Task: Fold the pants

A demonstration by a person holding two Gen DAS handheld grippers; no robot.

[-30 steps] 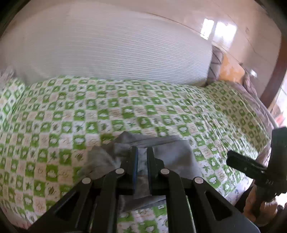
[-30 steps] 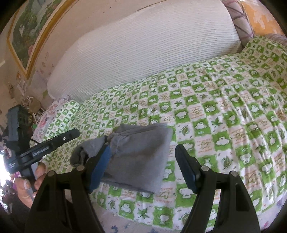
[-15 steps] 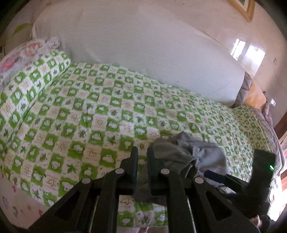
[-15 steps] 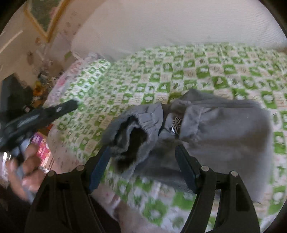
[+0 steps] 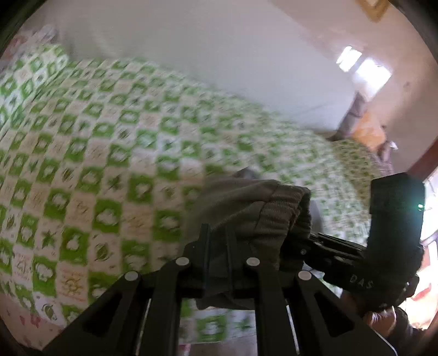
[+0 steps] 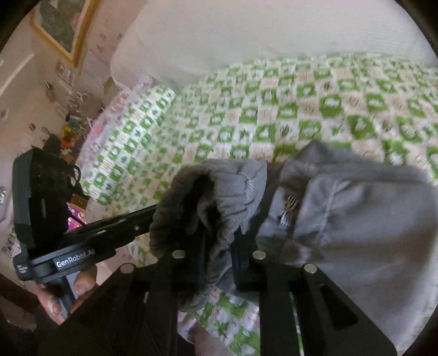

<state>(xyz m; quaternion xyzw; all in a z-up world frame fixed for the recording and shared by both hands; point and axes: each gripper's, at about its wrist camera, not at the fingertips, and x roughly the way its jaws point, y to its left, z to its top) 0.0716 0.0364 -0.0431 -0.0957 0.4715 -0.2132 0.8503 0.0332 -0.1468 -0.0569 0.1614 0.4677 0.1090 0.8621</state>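
Grey pants point(image 6: 342, 219) lie bunched near the front edge of a bed with a green and white checked cover point(image 6: 301, 109). My right gripper point(image 6: 219, 243) has its jaws closing, and its pads press on the ribbed grey band point(image 6: 219, 186) of the pants. My left gripper point(image 5: 217, 238) is shut on a fold of the same pants point(image 5: 246, 202). In the right wrist view the left gripper point(image 6: 149, 216) comes in from the left, its tips buried in the band. In the left wrist view the right gripper point(image 5: 303, 246) reaches in from the right.
A long white striped bolster point(image 5: 219, 68) runs along the back of the bed. An orange cushion point(image 5: 369, 131) lies at the far right end. A framed picture point(image 6: 63, 24) and small clutter point(image 6: 68, 128) are by the wall. A person's hand point(image 6: 79, 287) holds the left gripper's handle.
The right gripper came down onto the pants and its wide jaws narrowed around the ribbed band. The left gripper kept its hold and shifted along the bed, drawing the fabric closer.
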